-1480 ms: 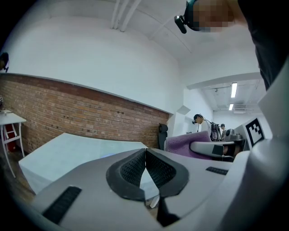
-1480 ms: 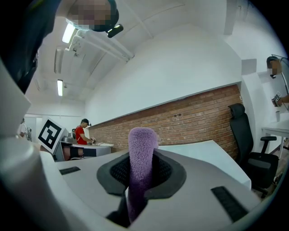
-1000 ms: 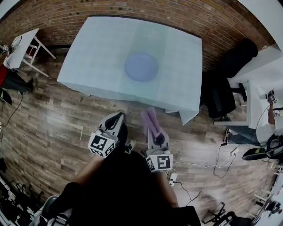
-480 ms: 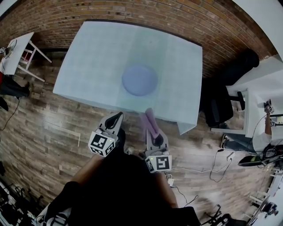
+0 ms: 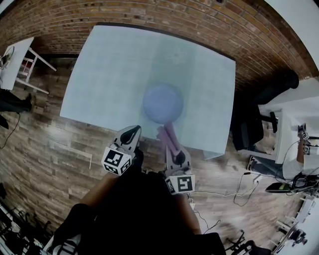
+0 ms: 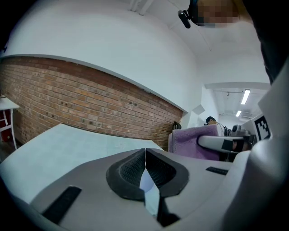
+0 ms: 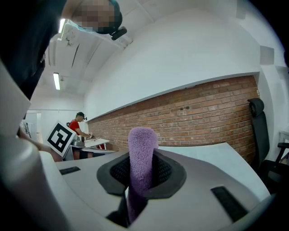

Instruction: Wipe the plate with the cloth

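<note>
A pale blue plate (image 5: 163, 103) lies on the light table (image 5: 109, 69), toward its near edge. My right gripper (image 5: 169, 134) is shut on a folded purple cloth (image 5: 168, 136), whose far end reaches just short of the plate's near rim. In the right gripper view the cloth (image 7: 141, 162) stands up between the dark pads. My left gripper (image 5: 130, 135) hovers at the table's near edge, left of the cloth, jaws shut with nothing held; in its own view the pads (image 6: 145, 169) meet and the purple cloth (image 6: 194, 143) shows at the right.
A brick wall (image 5: 164, 15) runs behind the table. A black office chair (image 5: 261, 117) stands by the table's right side, a white desk (image 5: 12, 57) at the left. Cables lie on the wooden floor (image 5: 40, 149). A person in red (image 7: 74, 128) is far off.
Both grippers have come forward toward the table. The cloth's tip, over the floor before, now lies over the table's near edge close to the plate. Both jaws stayed shut.
</note>
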Available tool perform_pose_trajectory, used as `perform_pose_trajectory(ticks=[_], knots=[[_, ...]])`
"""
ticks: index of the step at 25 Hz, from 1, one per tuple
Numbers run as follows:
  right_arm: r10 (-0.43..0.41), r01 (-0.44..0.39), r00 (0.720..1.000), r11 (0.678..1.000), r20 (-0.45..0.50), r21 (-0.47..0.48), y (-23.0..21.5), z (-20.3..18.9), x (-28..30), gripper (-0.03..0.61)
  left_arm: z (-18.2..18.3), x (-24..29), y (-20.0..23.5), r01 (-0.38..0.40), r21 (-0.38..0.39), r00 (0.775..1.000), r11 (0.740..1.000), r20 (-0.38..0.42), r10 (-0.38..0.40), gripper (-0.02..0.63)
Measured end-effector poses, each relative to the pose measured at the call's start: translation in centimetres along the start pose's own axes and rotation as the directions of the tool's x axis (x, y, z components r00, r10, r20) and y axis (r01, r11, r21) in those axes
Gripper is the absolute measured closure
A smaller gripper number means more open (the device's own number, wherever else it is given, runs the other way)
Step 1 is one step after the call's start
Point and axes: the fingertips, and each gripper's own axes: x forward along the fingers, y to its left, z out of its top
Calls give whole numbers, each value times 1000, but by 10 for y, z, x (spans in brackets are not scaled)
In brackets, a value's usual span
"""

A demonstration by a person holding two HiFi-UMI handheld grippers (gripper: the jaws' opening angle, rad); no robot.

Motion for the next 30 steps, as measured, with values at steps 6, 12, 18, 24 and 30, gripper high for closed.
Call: perform_pose_trajectory(ticks=[6,12,18,24,30], knots=[[11,-11,1000,1000,-11,-17,3,4,44,514,5,16,42,-5,-10,1000,1000,0,5,580],[41,-42,999,998,-25,-37,-1,6,70,514,-4,30,60,-24,-33,999,999,-43,23,580],[112,-114,992,993,-65,-30,-24,-10,91,514,-36,61,61,-38,-62,991,997,-129,29,580],[219,-221,968,975,-121,-8,-40,-30,114,514,-77,84,80,-166,-111,965,980,-222,138,578],[268,-266,954,963,-135,29,-52,-47,142,514,-119,105,99,-260,-185,935,948,-292,200,577]])
